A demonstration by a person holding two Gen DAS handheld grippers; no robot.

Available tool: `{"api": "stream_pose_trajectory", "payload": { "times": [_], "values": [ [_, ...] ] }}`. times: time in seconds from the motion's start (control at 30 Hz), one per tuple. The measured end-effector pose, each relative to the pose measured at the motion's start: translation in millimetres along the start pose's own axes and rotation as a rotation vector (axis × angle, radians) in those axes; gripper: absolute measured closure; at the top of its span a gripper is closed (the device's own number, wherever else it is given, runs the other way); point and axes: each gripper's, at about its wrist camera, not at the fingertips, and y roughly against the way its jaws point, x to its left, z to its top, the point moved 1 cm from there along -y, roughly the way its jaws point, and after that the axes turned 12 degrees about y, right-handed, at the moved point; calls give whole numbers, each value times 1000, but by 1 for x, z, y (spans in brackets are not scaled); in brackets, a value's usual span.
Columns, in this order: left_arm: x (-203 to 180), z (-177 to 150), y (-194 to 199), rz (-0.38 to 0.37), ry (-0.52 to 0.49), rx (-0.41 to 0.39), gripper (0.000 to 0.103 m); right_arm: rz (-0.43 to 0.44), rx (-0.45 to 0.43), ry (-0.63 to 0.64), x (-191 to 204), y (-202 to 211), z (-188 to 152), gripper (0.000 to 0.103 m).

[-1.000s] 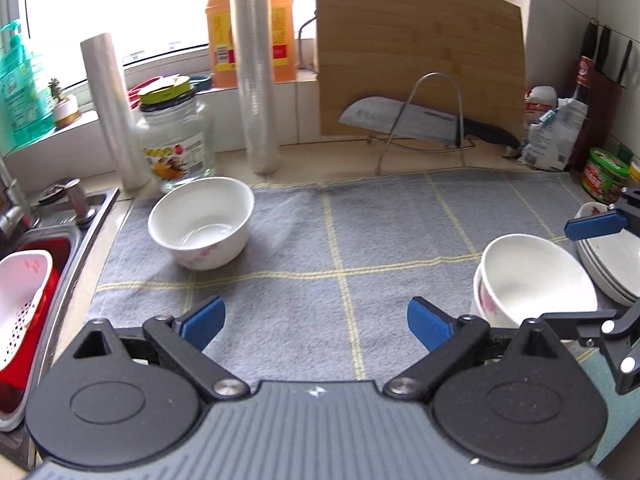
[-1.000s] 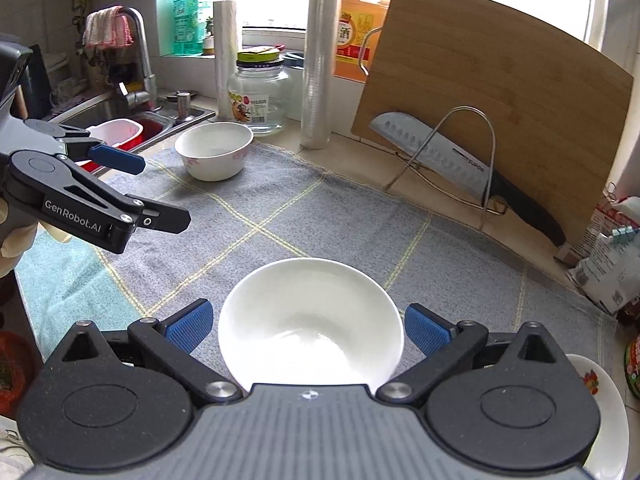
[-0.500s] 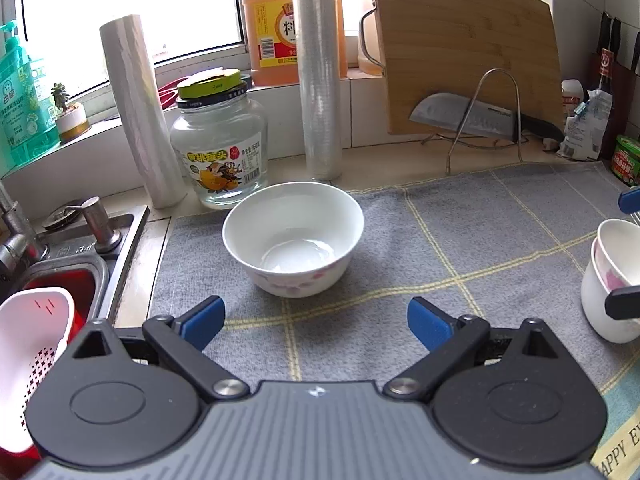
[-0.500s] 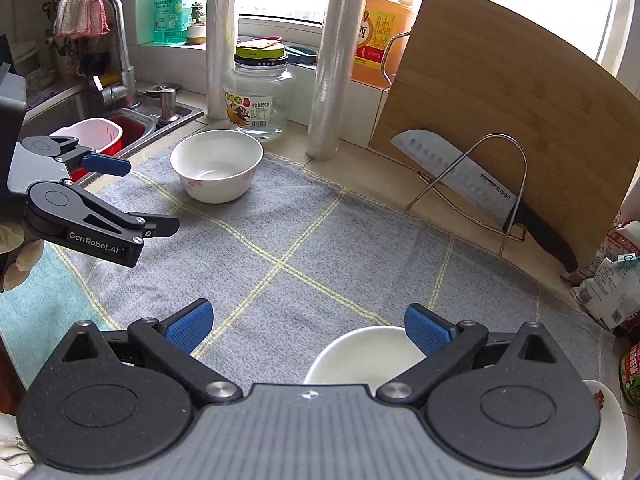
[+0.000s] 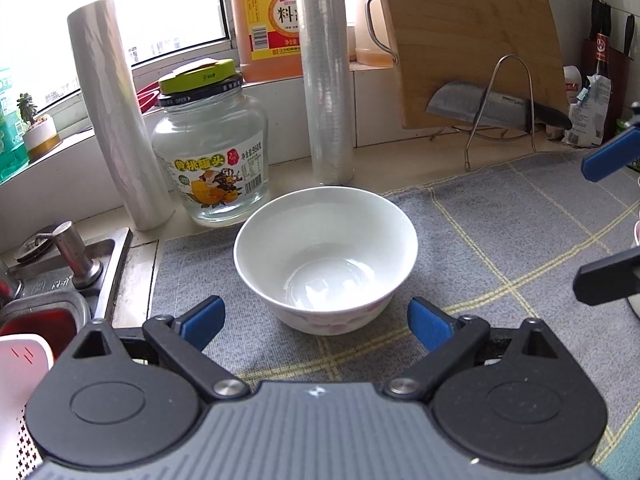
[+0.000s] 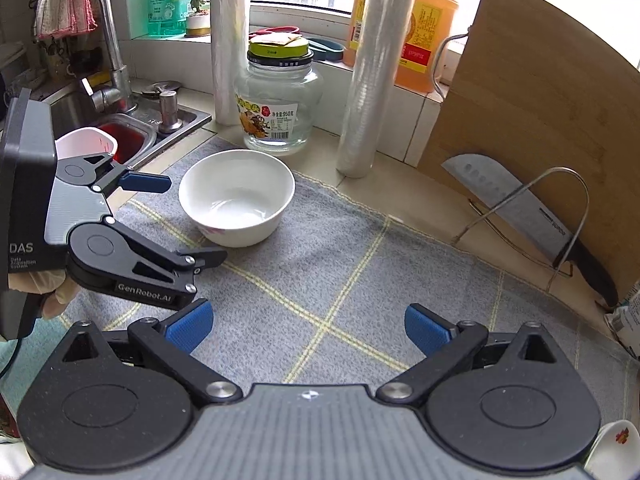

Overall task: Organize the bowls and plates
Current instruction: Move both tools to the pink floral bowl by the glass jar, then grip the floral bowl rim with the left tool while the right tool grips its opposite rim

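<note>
A white bowl [image 5: 326, 256] with pink flowers on its outside stands upright and empty on the grey checked mat [image 5: 500, 220]. My left gripper [image 5: 316, 322] is open just in front of it, one blue pad on each side of the bowl's near wall, not touching. In the right wrist view the same bowl [image 6: 236, 204] sits at the mat's far left, with the left gripper [image 6: 188, 220] open beside it. My right gripper [image 6: 307, 328] is open over bare mat [image 6: 360, 260] with nothing between its pads. The edge of a white plate [image 6: 616, 452] shows at the lower right.
Behind the bowl stand a glass jar [image 5: 212, 152], two rolls of film [image 5: 116, 120] [image 5: 326, 80] and an orange jug [image 5: 272, 20]. A cutting board [image 5: 472, 40] leans at the back right with a knife [image 6: 532, 220] on a wire rack. The sink [image 6: 124, 136] lies left.
My left gripper has swung left and down to the flowered bowl, which is now large and centred. My right gripper has moved left, and the bowl below it has dropped out of view.
</note>
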Motion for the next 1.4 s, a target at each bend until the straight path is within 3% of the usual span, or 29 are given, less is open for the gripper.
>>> {"api": "stream_pose_trajectory", "payload": {
  "times": [0.57,1.4],
  "values": [
    [5,8,-11,-71,-25,-7,7,101,6,62,0,-78,75,0],
    [9,11,-14,-119,-10,10,12,223,49,80,2,-125,92,26]
  ]
}}
